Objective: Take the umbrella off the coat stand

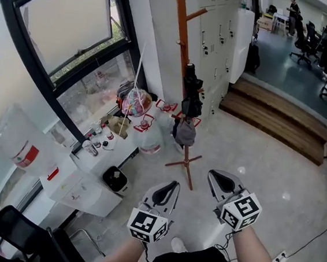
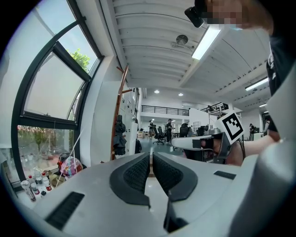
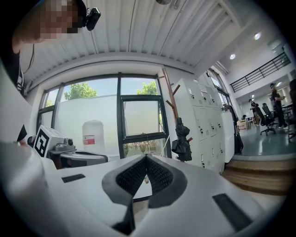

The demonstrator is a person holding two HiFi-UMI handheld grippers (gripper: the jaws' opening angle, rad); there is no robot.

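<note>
A: Where is the umbrella (image 1: pixel 191 94) sitting?

B: It is hanging folded and black, midway down the coat stand (image 1: pixel 181 36) pole, well ahead. The left hand-held gripper (image 1: pixel 173 184) and right hand-held gripper (image 1: pixel 212 174) are both riding closed, carrying nothing.

A: Handling?

B: I'm judging it light, with a soft, floppy canopy over a stiff shaft. I'm favouring a hold on the shaft or handle.
</note>
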